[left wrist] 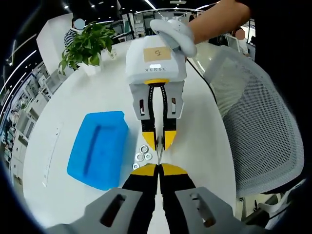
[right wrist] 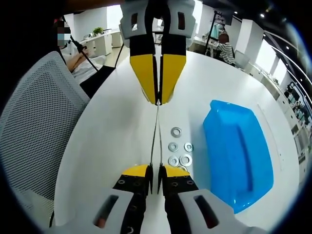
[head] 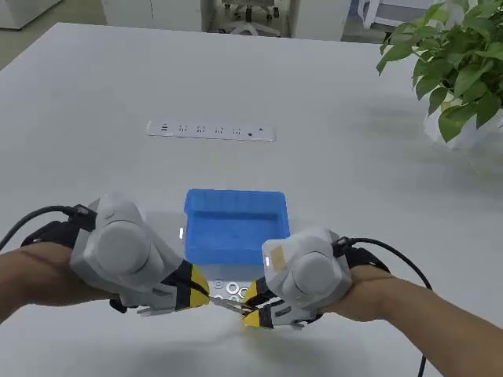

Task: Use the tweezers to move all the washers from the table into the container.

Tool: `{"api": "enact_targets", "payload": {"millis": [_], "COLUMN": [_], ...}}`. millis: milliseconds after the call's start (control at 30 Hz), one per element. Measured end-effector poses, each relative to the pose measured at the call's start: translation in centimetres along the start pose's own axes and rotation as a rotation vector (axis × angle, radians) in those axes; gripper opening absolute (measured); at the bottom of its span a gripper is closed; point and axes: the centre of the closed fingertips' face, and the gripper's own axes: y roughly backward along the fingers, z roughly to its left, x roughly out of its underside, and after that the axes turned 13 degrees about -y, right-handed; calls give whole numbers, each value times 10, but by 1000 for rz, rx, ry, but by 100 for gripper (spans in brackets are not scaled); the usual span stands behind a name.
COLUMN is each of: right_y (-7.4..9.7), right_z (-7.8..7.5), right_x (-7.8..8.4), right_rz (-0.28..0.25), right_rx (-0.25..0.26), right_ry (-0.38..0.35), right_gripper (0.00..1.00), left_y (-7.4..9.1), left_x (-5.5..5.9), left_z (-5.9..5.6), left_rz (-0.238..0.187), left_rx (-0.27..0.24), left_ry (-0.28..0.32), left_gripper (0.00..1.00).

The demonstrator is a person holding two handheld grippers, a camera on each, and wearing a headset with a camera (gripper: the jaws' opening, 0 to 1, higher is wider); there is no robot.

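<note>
**Head view.** We see the left gripper (head: pixel 206 292) and the right gripper (head: pixel 250 311), each in a hand, meeting tip to tip on the white table (head: pixel 338 165). They sit at 6 o'clock of the blue container (head: pixel 234 229).

**Tweezers.** The tweezers (right wrist: pixel 155 139) span the short gap from one gripper to the other. In the right gripper view we find that gripper's jaws pressed together on the near end. The left gripper's jaws, entering from 12 o'clock, are clamped on the far end. The two thin metal arms run almost parallel between them.

**Washers.** We count five washers (right wrist: pixel 178 147) flat on the table. They lie just beside the tweezers at their 3 o'clock and outside the container, whose wall is close by at 3 o'clock again. In the left gripper view the same cluster falls at 9 o'clock of the tweezers.

**Surroundings.**
- A power strip (head: pixel 211 131) lies at 12 o'clock beyond the container.
- A plant (head: pixel 452 63) stands at 2 o'clock.
- A mesh chair (left wrist: pixel 258 131) is beside the table.
</note>
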Motion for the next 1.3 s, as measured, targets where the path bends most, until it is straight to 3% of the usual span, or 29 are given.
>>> {"api": "enact_targets", "payload": {"millis": [500, 800, 967, 1300], "right_y": [1, -1, -3, -1], "right_z": [2, 7, 10, 10], "right_x": [-19, -27, -26, -24], "right_rz": [-55, -95, -92, -108], "right_rx": [3, -3, -11, -11], "right_ry": [-16, -42, -39, -41], "right_gripper": [12, 12, 12, 12], "left_y": [15, 17, 14, 9], "left_x": [-25, -36, -37, -46], "left_z": [8, 8, 7, 8], "left_rz": [-35, -53, -60, -144], "left_rx": [-10, -6, 2, -2], "left_ry": [-49, -74, -79, -55], "left_gripper": [5, 5, 6, 6]}}
